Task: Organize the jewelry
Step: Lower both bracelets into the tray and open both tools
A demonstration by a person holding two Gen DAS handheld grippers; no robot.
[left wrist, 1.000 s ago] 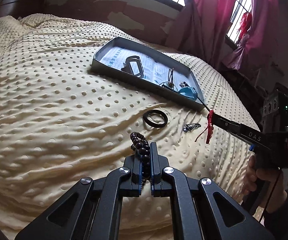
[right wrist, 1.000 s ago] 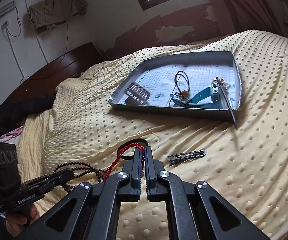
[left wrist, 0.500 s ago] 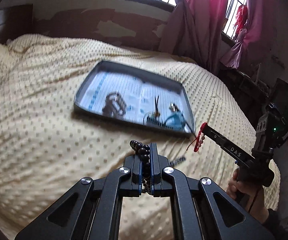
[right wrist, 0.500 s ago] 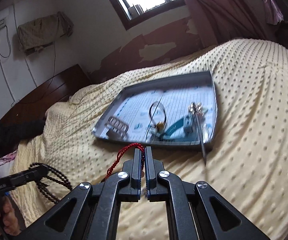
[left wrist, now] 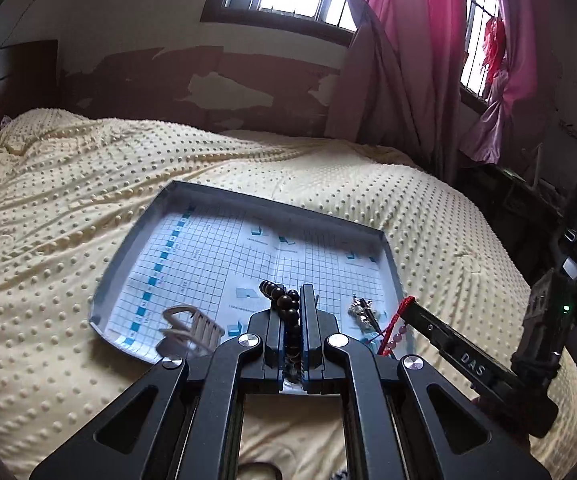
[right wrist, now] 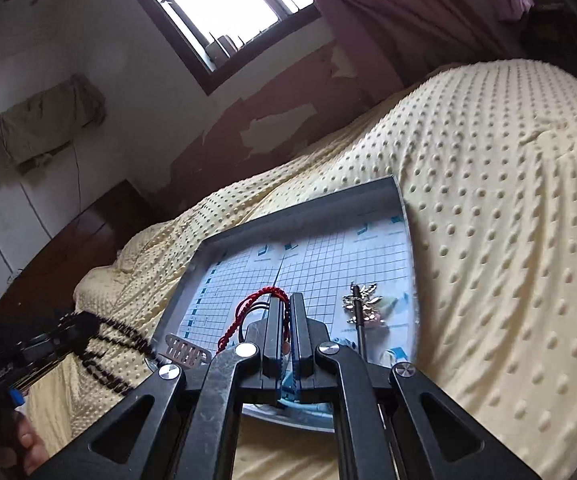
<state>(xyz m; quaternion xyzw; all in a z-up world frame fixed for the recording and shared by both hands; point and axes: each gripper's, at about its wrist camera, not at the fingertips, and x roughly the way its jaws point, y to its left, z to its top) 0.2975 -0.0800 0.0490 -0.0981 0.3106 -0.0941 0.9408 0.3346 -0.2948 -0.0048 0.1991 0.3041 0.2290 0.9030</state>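
The left wrist view shows the left gripper [left wrist: 293, 308] clamped narrowly on a string of dark round wooden beads [left wrist: 282, 300], the beads rising above its fingertips over the near part of a shallow grey tray lined with blue-and-white gridded paper [left wrist: 391, 258]. Only this view shows how the right gripper [left wrist: 406, 305] comes in from the right, its tip holding a red braided cord bracelet with small pink beads [left wrist: 393, 326] just over the tray's near right corner.

The right wrist view looks along that right gripper [right wrist: 288, 312], its fingers pinched close on the red cord [right wrist: 250, 306], which loops out to the left. Here the dark beads [right wrist: 114, 354] hang in a long, blurred strand from the left gripper [right wrist: 74, 326] at the left, beside the tray [right wrist: 296, 210].

In the tray lie a pale metal hair clip with slots [left wrist: 190, 328] at the near left and a small gold-and-silver winged brooch on a dark pin [right wrist: 362, 306] toward the right. Something teal sits under the right gripper's fingers, mostly hidden. The tray rests on a pale yellow dotted bedspread [left wrist: 60, 208]. Pink curtains [left wrist: 400, 60] hang at the far right by the window.
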